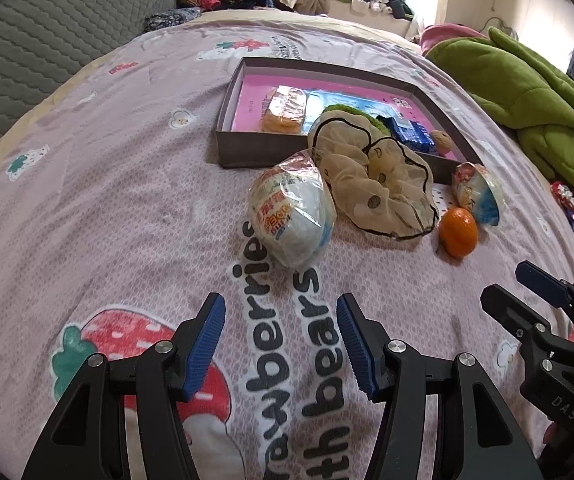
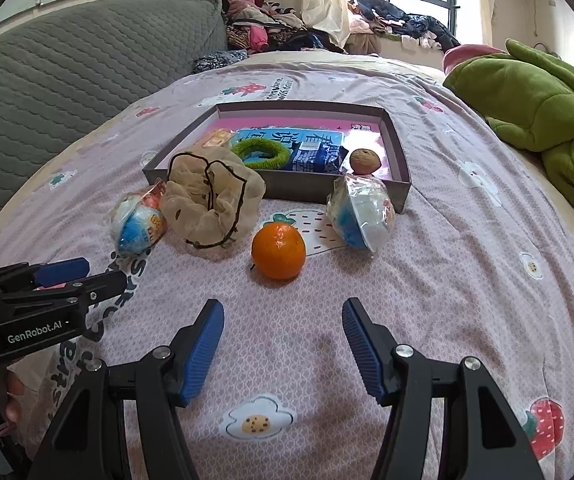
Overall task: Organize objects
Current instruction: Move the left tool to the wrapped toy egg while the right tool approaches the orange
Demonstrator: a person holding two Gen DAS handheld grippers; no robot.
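On the pink bedspread a shallow grey box point(image 1: 229, 96) point(image 2: 401, 168) holds a snack packet point(image 1: 285, 110), a green hair tie point(image 2: 261, 152), a blue packet point(image 2: 315, 156) and a walnut point(image 2: 365, 161). In front of it lie a beige mesh cap point(image 1: 379, 184) point(image 2: 211, 200), an orange point(image 1: 458, 232) point(image 2: 278, 251) and two wrapped plastic eggs point(image 1: 293, 220) point(image 2: 361, 212). My left gripper point(image 1: 281, 346) is open, empty, just short of the nearer egg. My right gripper point(image 2: 283, 350) is open, empty, just short of the orange.
A green blanket point(image 1: 527, 100) point(image 2: 535, 108) is heaped at the right. A grey quilted sofa back point(image 1: 47, 32) point(image 2: 67, 72) runs along the left. Clothes are piled at the far edge by the window. Wrapped sweets point(image 1: 571, 212) lie at the right edge.
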